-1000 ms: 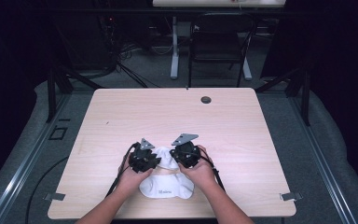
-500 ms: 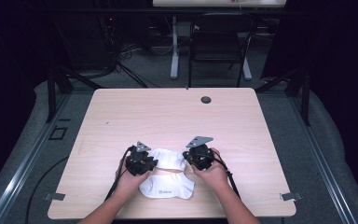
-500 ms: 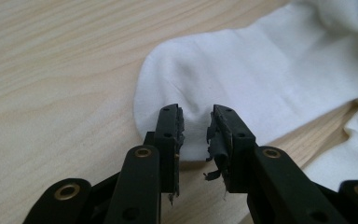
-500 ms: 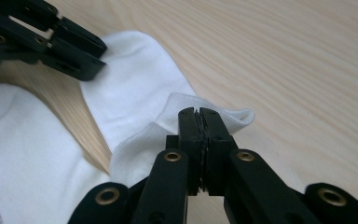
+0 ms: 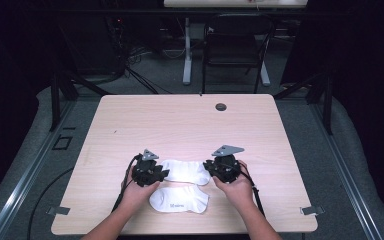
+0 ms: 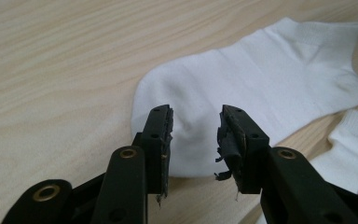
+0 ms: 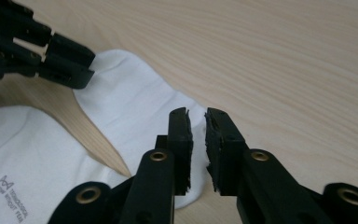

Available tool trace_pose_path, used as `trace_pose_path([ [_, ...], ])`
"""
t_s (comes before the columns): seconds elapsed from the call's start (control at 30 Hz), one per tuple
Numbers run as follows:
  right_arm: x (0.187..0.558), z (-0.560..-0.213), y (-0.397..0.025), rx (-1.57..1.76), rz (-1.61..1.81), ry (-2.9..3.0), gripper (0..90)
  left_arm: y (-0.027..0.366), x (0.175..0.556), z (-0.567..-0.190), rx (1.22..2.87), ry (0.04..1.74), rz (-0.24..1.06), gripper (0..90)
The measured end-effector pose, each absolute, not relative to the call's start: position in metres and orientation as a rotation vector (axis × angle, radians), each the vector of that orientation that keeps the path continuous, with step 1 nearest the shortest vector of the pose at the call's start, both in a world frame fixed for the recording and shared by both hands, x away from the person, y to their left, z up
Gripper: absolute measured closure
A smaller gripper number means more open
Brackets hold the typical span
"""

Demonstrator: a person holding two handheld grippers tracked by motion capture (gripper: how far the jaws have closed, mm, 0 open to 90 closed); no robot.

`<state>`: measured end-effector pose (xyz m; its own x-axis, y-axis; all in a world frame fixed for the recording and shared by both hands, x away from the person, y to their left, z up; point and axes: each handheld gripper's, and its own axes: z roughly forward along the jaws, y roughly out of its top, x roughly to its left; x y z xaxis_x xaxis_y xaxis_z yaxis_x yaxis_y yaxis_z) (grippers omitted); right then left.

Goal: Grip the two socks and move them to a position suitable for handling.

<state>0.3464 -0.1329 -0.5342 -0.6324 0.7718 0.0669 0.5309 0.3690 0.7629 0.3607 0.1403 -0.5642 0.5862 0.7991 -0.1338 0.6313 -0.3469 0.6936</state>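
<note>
The light wooden table [image 5: 190,125] carries the whole scene, and its near edge, toward six o'clock, is where the work sits, within easy reach of the person's forearms. A small dark round grommet [image 5: 221,107] lies far off toward twelve o'clock, well apart from everything else.

Two white ankle socks lie flat there. The upper sock [image 5: 185,171] stretches between the two grippers, running from nine to three o'clock, and looks spread out straight, probably so that it can be matched or stacked with its partner. The lower sock [image 5: 178,199], which bears a small grey printed logo, lies just beside it toward six o'clock, between the person's wrists; the two overlap or touch at one end, though I cannot tell which.

The left gripper [image 6: 195,135] hangs over the rounded toe end of the upper sock, at that sock's nine o'clock end in the high view. Its jaws stand clearly apart with the fabric lying flat beneath them, nothing pinched. The right gripper [image 7: 196,126] sits over the opposite end, at three o'clock. Its jaws stand close with a narrow gap between them, and no cloth appears caught in that gap. With one tool at each end, the sock seems to be laid out smooth rather than carried.
</note>
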Motion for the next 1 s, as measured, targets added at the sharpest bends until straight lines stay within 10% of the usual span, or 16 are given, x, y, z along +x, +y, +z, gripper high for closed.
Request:
trace_pose_path([
  [0.3,0.352,-0.557,-0.125,1.19,0.991,2.324,62.1,0.148,0.369,-0.561,2.076,1.169,0.354,60.6],
  [1.0,0.357,-0.573,-0.14,1.314,1.03,2.37,85.6,0.151,0.38,-0.571,2.155,1.188,0.299,84.3],
])
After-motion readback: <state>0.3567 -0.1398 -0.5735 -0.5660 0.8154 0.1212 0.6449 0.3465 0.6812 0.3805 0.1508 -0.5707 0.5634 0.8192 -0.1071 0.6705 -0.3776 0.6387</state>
